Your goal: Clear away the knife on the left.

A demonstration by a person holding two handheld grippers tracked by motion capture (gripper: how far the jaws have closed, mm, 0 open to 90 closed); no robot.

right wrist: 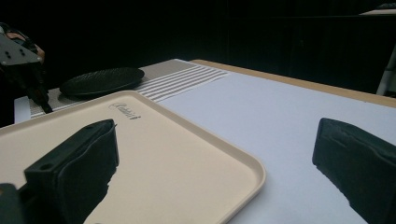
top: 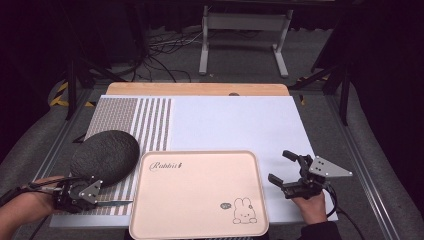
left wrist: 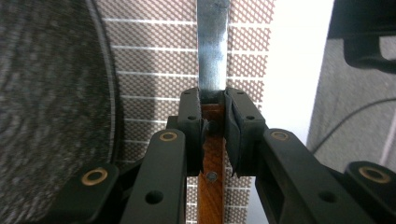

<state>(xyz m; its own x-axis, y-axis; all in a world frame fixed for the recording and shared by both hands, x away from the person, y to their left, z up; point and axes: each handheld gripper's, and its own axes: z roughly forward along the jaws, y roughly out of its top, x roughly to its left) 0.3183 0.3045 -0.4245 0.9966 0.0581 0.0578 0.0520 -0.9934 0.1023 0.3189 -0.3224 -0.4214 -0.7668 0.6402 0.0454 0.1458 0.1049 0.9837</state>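
Knife (left wrist: 212,51): on striped part of placemat (top: 150,125), low left of table, just left of tray; wood handle, steel blade points toward tray edge.
L gripper (top: 80,192): pads (left wrist: 233,126) pinch knife handle near the blade, one pad each side. No earlier motion to tell, grip looks firm.
Dark plate (top: 105,155): oval, speckled, just behind L gripper, close to knife; nothing in it.
Step in hand, my judgement: lifting the knife. To do it well: keep squeeze steady, lift straight up and keep blade level, bc handle is thin and can rotate betw. pads. Stay away from plate rim, it is v. near.
Tray (top: 200,195): beige, centre front, small rabbit drawing in corner, "Rabbit" text; nothing in it. Probably place for knife, but I cannot be sure.
R gripper (top: 292,177): right of tray, over white part of mat, jaws spread wide, nothing betw. them. Well apart from knife.
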